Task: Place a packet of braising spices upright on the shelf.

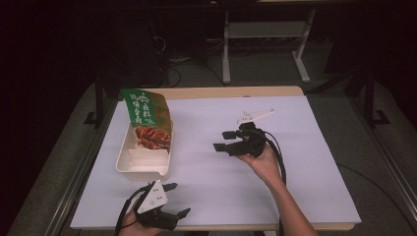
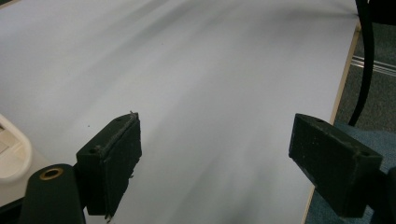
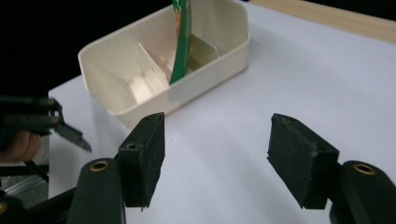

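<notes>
A cream tray (image 1: 129, 164) with dividers sits at the left of the white table top. A green snack bag (image 1: 146, 114) stands upright in its far compartment, leaning on the wall. My right gripper (image 1: 221, 140) hovers mid-table, right of the tray and pointing at it, jaws open and empty. In the right gripper view the gripper (image 3: 217, 154) faces the tray (image 3: 219, 58) and the bag's edge (image 3: 182, 42). My left gripper (image 1: 180, 198) rests near the front edge just below the tray, open and empty. The left gripper (image 2: 215, 158) looks across bare table, with the tray's corner (image 2: 11, 154) at the left.
A white sheet (image 1: 295, 162) covers the wooden table; its far wooden edge (image 1: 231, 92) and front edge show. Grey floor, a desk frame (image 1: 265, 44) and cables lie beyond. A black cable (image 2: 366, 56) hangs past the table's edge. The left gripper's tip (image 3: 70, 133) shows beside the tray.
</notes>
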A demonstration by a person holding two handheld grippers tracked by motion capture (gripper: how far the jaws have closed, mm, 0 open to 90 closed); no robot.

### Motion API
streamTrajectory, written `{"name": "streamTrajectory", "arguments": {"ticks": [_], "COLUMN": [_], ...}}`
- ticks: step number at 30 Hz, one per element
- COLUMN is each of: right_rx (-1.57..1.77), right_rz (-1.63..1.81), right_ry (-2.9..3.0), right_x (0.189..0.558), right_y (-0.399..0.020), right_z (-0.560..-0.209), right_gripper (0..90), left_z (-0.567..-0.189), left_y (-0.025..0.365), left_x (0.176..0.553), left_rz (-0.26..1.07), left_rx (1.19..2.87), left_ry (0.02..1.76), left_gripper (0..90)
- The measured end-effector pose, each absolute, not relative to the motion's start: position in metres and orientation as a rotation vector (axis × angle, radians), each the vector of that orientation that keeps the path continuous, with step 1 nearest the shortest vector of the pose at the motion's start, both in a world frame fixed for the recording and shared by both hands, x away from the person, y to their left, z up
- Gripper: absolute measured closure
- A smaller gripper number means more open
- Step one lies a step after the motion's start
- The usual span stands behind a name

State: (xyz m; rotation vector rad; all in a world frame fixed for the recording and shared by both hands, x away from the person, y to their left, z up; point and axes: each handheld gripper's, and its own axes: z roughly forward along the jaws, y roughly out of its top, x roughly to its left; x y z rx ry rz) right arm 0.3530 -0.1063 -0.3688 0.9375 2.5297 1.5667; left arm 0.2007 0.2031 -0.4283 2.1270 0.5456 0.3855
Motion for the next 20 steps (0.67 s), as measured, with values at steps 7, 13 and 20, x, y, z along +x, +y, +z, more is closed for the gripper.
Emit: {"name": "streamTrajectory", "arguments": {"ticks": [7, 13, 20], "right_rx": [0.964, 1.000, 1.017], "right_rz": [1.555, 1.539, 1.530], "right_ry": [2.536, 2.545, 2.527], "right_x": [0.335, 0.318, 0.290], "right_y": [-0.126, -0.143, -0.159], "right_z": [-0.379, -0.399, -0.418], "right_gripper": [34.9, 32.8, 28.2], "left_z": [-0.429, -0.429, -0.428], "left_y": [0.202, 0.201, 0.201], "left_x": [0.200, 0.199, 0.198], "left_rz": [0.383, 0.375, 0.367], "left_rx": [2.121, 2.127, 2.129], "left_ry": [0.547, 0.551, 0.539], "left_gripper": [16.4, 16.5, 16.5]}}
